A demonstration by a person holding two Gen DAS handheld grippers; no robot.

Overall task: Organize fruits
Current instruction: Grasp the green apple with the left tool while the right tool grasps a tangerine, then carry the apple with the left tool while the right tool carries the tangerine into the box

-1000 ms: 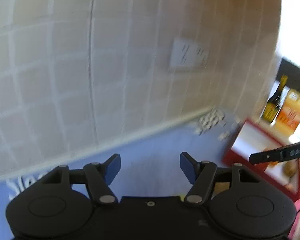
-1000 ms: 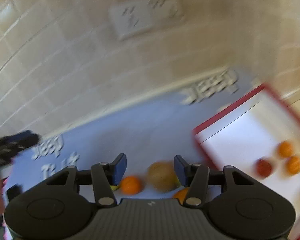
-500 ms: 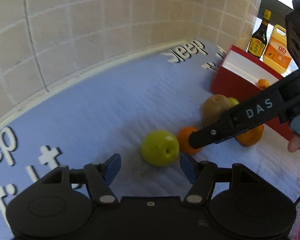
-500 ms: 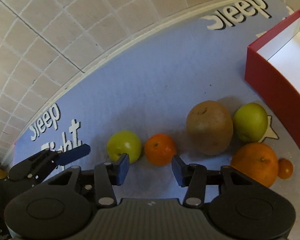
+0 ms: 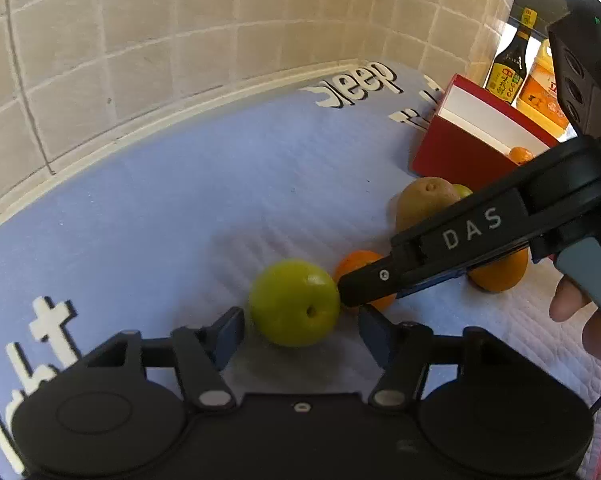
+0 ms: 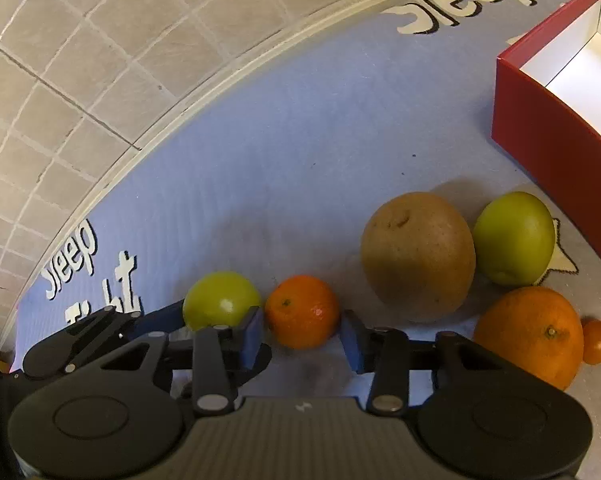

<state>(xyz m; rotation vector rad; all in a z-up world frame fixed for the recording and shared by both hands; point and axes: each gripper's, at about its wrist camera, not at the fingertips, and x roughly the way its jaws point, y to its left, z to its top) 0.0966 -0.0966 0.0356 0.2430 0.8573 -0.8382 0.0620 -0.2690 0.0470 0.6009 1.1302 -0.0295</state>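
— Blue mat (image 6: 300, 140), red box (image 6: 548, 136) upper right. Where is each fruit?
— Green apple (image 5: 294, 302) sits between the closing left gripper (image 5: 300, 330); small orange (image 6: 302, 311) between the closing right gripper (image 6: 302, 334). Neither is gripped yet.

On the blue quilted mat (image 6: 300, 168) lies a row of fruit — a round green apple (image 6: 220, 300), a small orange mandarin (image 6: 302, 312), a big brown russet pear (image 6: 416, 256), a second green apple (image 6: 514, 238), a large orange (image 6: 528, 336) and a tiny orange kumquat-like fruit (image 6: 597, 341) — just beside the open red box (image 6: 548, 144).
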